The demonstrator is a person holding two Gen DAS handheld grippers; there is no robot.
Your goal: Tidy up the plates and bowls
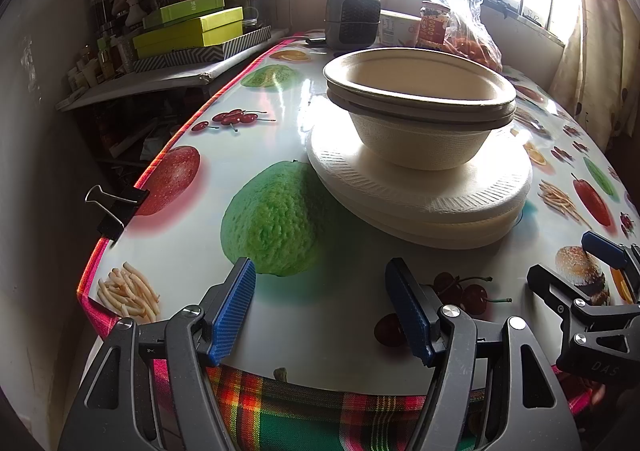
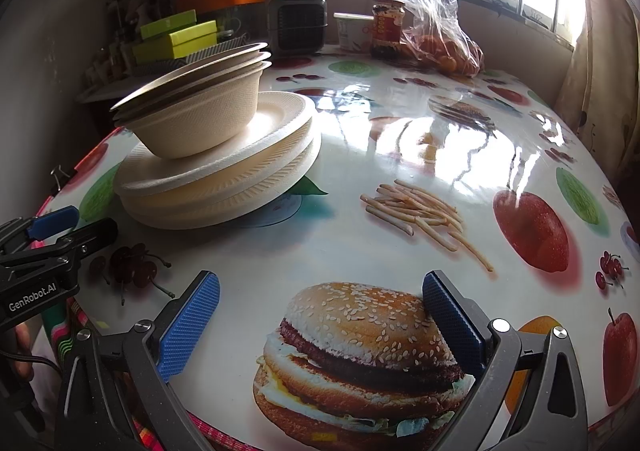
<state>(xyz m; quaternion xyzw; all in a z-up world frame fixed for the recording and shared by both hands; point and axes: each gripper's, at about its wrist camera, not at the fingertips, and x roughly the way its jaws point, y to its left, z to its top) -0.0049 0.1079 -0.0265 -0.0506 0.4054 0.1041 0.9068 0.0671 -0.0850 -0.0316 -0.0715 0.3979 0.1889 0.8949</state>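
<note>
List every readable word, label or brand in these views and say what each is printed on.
"GenRobot.AI": on the body of the left gripper, seen from the right wrist view.
"DAS": on the body of the right gripper, seen from the left wrist view; it may be cut off.
Jar label, white tub and green boxes: print too blurred to read.

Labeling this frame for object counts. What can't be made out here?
- Plate count: the plates show only stacked rims in both views; the bowls cover the top one's middle.
- Bowl count: nested rims overlap; lower bowls' insides are hidden by the top one.
- Jar label: too small and backlit by the window.
- Bag contents: orange shapes, blurred by plastic.
- Left gripper and right gripper: handles cut off by the bottom edge.
</note>
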